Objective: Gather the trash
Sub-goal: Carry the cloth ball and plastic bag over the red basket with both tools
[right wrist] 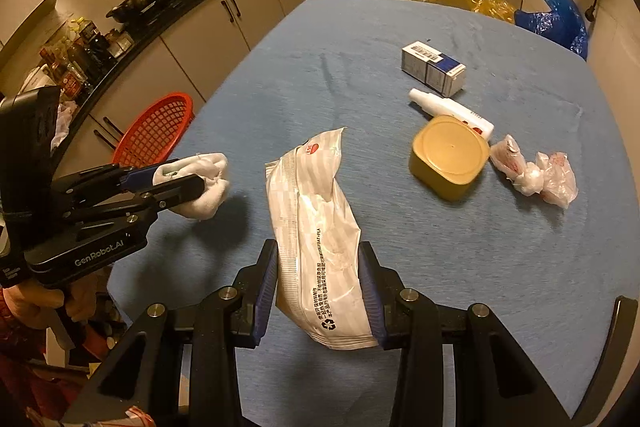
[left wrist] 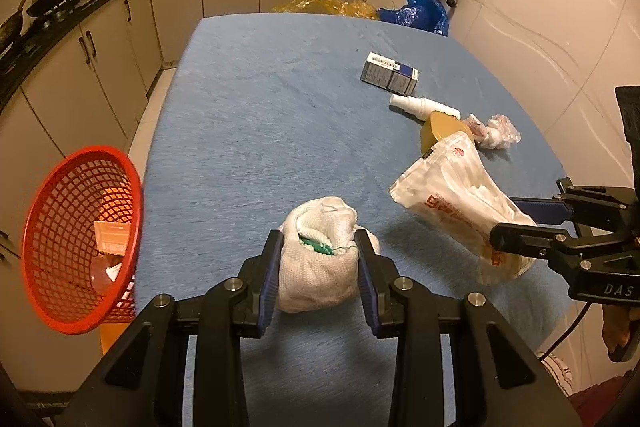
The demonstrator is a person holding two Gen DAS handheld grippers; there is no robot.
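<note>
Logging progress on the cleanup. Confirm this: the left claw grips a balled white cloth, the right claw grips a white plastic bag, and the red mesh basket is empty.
Wrong on the basket. The left wrist view shows the red mesh basket already holding a small box and scraps. The left claw does grip the white cloth, and the right claw the white plastic bag.

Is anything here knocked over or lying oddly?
Yes. The white spray bottle lies on its side on the blue table, with the yellow tub against it. The red basket looks tipped, its mouth sideways.
</note>
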